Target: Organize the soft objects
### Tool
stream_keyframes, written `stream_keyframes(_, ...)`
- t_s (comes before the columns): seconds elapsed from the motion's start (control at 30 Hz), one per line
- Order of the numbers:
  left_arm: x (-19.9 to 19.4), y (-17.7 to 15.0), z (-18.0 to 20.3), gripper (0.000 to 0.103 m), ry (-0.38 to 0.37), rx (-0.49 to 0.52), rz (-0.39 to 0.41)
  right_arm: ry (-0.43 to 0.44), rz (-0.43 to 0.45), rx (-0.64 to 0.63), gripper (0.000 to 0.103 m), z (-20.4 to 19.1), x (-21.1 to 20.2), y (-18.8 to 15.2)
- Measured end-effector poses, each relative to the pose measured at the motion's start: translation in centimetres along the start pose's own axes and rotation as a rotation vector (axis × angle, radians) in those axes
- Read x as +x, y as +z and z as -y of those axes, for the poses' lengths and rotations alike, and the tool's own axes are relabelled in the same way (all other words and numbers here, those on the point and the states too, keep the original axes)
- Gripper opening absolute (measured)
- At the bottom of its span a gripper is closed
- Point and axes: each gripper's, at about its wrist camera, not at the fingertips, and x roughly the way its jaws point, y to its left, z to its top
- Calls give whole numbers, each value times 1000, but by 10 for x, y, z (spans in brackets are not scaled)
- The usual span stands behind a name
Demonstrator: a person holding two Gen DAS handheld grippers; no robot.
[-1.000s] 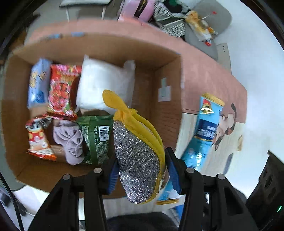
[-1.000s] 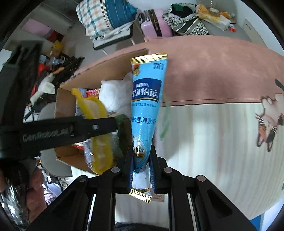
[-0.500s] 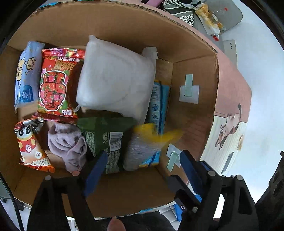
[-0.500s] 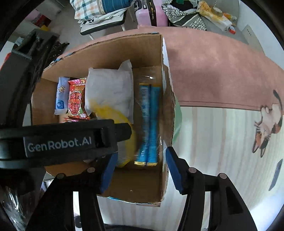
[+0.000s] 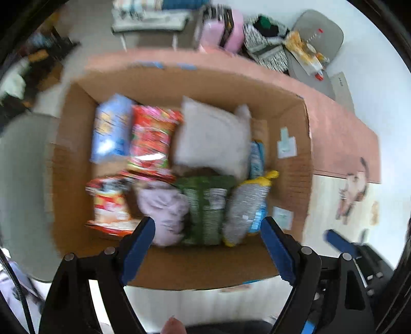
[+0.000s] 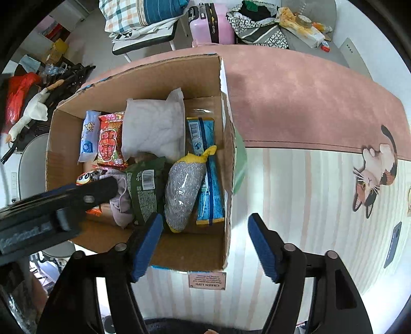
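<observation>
A cardboard box point(image 6: 179, 246) stands open below both grippers. Inside it a silver scrubber with yellow trim point(image 6: 182, 195) lies on a long blue pouch point(image 6: 208, 185) by the right wall. Beside them are a green packet point(image 6: 146, 190), a lilac cloth point(image 6: 120, 203), a white padded pack point(image 6: 154, 131), a red snack bag point(image 6: 110, 141) and a pale blue tissue pack point(image 6: 88, 136). My left gripper point(image 5: 207, 226) hangs open over the box's near side, holding nothing; that view is blurred. My right gripper point(image 6: 205, 218) is above the near right corner, its jaws opening with nothing between them.
The box sits on a table covered by a pink cat-print mat point(image 6: 308, 102) with a striped part point(image 6: 308, 205) to the right. The left gripper's black body point(image 6: 64, 205) crosses the box's left side. A pink suitcase point(image 6: 213, 23) and a chair stand beyond.
The left gripper let go of the silver scrubber and the right let go of the blue pouch; both now lie in the box. Both sets of jaws have spread wide, and the left gripper drew back.
</observation>
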Motion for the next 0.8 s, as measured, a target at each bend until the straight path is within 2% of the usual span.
stream_keyframes(0.07, -12, -8, -3, 89, 56, 15, 59, -13, 19, -9, 86, -1, -4, -7)
stream_keyframes(0.1, -17, -13, -5, 98, 86, 20, 84, -20, 28, -10, 90, -2, -6, -10)
stream_keyframes(0.13, -21, -19, -9, 101, 111, 21, 110, -27, 39, -14, 97, -2, -9, -13)
stream_keyframes(0.27, -34, -32, -12, 102, 172, 30, 183, -45, 81, -26, 103, -5, -19, -23)
stream_keyframes(0.57, -48, -52, -21, 102, 168, -1, 219, -76, 139, -45, 103, -14, -37, -35)
stream_keyframes(0.8, -92, -74, -17, 102, 185, -3, 304, -53, 197, -44, 103, -13, -74, -53)
